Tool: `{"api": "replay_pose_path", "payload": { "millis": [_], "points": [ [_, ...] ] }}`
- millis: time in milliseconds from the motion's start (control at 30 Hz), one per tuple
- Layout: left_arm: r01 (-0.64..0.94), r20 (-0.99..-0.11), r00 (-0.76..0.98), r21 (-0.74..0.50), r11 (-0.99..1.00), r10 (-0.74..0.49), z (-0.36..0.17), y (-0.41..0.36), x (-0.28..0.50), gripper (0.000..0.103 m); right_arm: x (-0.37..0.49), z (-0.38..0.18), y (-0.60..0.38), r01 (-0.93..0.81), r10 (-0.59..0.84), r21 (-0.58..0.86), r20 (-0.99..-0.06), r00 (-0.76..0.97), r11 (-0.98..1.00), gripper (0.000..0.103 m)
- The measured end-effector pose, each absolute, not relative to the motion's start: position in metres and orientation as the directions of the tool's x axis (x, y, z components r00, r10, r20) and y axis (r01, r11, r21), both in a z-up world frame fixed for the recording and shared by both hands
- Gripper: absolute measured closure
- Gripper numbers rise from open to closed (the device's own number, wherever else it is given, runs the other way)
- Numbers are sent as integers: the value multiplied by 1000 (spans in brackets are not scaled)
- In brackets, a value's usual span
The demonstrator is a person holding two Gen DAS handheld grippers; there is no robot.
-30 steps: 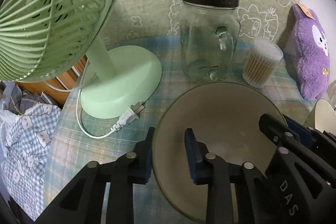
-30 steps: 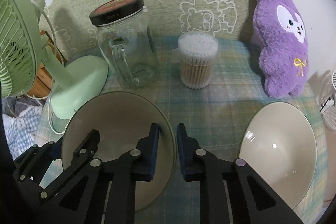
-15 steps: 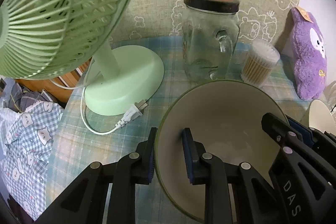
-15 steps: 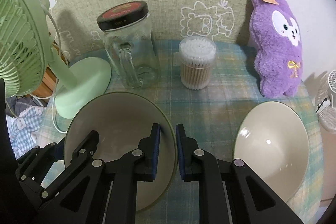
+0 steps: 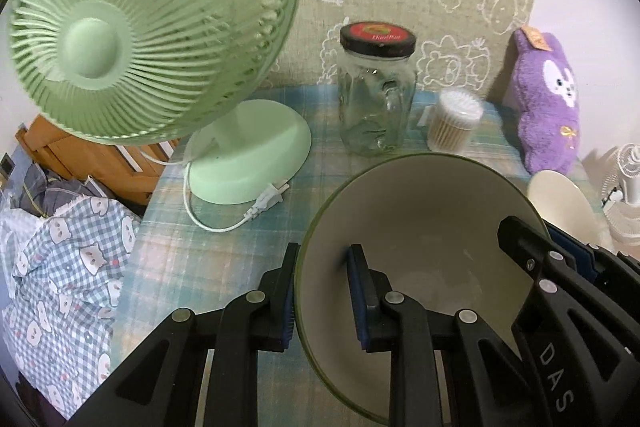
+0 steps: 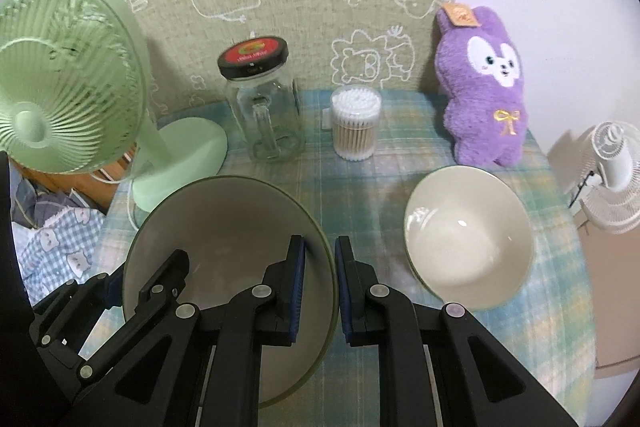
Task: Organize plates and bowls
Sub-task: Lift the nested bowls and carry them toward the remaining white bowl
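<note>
1. On the plaid-covered table (image 6: 384, 187), a green fan (image 5: 152, 27) is being kept at the left, with a lidded glass jar (image 6: 264, 115) beside its base.
2. Toward the near left, a green-rimmed bowl (image 6: 224, 227) is being held tilted above the cloth.
3. Its left rim is being pinched by the left gripper (image 5: 322, 291), one finger inside, one outside.
4. Its right rim is being clamped by the right gripper (image 6: 320, 283) in the same manner.
5. A second bowl (image 6: 468, 239) is being left upright at the right, well apart, near a purple plush (image 6: 484, 87).
6. A cotton-swab tub (image 6: 356, 123) is being kept between jar and plush.
</note>
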State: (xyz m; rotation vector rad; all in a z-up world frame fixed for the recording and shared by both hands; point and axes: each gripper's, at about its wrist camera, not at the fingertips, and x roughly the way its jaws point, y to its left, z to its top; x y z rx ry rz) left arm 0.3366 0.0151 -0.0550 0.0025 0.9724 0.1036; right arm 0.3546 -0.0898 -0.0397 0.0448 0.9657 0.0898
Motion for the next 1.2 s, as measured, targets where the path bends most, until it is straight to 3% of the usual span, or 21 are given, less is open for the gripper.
{"api": "replay_pose_path", "payload": {
  "millis": [600,1200],
  "points": [
    [-29,-799,599,39,999,49,-7,28,234,82,232,11,-79,4,57,75,-791,609,997,84],
    [5,-818,576,4,1000,0,-29,27,127,82,112,-12,-82,48,13,51,-806,591,998,84]
  ]
}}
